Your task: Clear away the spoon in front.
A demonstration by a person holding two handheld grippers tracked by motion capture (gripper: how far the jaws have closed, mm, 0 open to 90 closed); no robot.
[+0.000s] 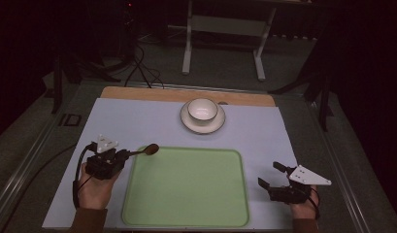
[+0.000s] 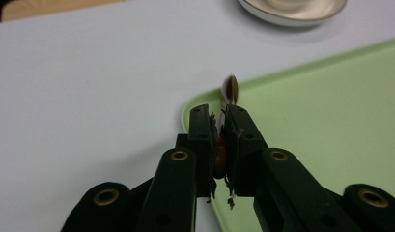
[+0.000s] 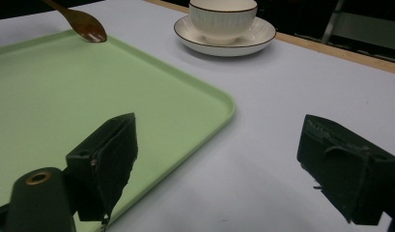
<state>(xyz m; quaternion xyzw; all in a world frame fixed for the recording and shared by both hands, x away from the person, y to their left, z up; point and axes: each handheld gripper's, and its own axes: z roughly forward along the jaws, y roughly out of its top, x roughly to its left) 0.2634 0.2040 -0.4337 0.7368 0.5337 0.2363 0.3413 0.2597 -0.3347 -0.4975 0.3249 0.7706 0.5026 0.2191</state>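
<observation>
Left gripper [image 1: 122, 156] fingers clamped on wooden spoon [image 1: 148, 150] handle, bowl end over the green tray [image 1: 186, 213] corner. Right gripper [image 1: 273, 175] fingers apart, empty, beside tray. Cup [image 1: 202, 109] on saucer [image 1: 203, 127] untouched. Looks early: spoon picked, not placed.

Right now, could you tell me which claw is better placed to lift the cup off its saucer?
The right claw, probably: it is open and holds nothing, while the left claw is shut on the spoon. The cup sits far from both.
</observation>
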